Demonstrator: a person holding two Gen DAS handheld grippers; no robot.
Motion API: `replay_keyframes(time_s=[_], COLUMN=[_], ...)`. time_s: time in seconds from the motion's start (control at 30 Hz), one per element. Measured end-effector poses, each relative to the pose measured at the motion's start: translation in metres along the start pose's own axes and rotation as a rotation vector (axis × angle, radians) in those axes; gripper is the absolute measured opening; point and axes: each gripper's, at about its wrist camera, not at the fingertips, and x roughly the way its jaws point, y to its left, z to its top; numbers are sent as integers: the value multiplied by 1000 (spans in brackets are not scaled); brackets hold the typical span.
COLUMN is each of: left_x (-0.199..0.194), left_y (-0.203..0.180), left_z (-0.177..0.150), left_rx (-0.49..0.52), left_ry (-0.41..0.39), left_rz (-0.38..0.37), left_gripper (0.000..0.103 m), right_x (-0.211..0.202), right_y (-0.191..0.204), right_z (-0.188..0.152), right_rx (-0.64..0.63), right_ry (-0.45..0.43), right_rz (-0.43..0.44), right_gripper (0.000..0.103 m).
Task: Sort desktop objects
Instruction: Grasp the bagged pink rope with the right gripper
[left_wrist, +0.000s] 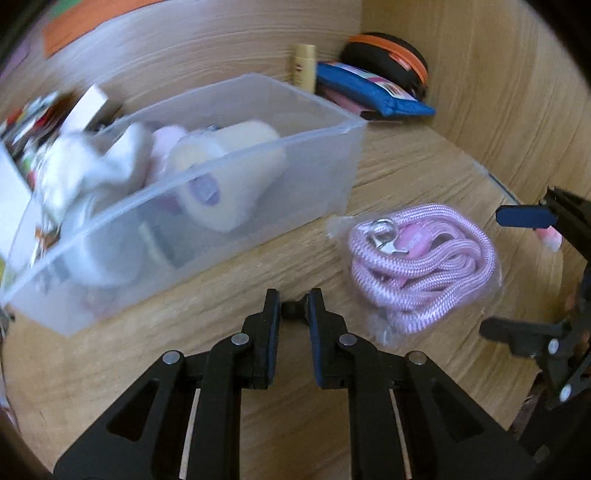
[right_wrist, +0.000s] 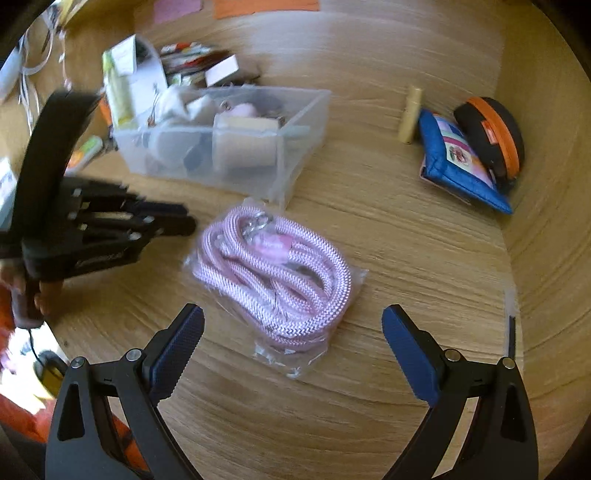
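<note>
A pink braided rope in a clear plastic bag (right_wrist: 275, 275) lies on the wooden desk; it also shows in the left wrist view (left_wrist: 421, 258). A clear plastic bin (left_wrist: 207, 210) holding several soft items stands left of it, and shows in the right wrist view (right_wrist: 280, 155). My right gripper (right_wrist: 291, 332) is open, its jaws wide apart just in front of the rope bag, empty. My left gripper (left_wrist: 293, 306) is shut with nothing between the jaws, near the bin's front wall; it shows in the right wrist view (right_wrist: 184, 219).
A blue pouch (right_wrist: 461, 162), a black and orange round case (right_wrist: 491, 136) and a small yellow tube (right_wrist: 410, 114) lie at the back right by the wooden wall. Boxes and packets (right_wrist: 147, 74) sit behind the bin.
</note>
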Motion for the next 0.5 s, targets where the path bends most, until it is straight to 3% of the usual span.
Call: replay_keyframes(time_s=[0.23,0.5], left_x=[5,13], left_y=[-17,-9], left_z=[7,15], left_rx=[94,-28], left_ry=[27,44], left_rz=[-68,-264], left_gripper=[13,13], right_x=[16,32], right_y=[4,3], right_z=[0,9], right_rx=[-94,-119], right_ry=[31,51], right_rz=[-39,-52], right_gripper=[96,103])
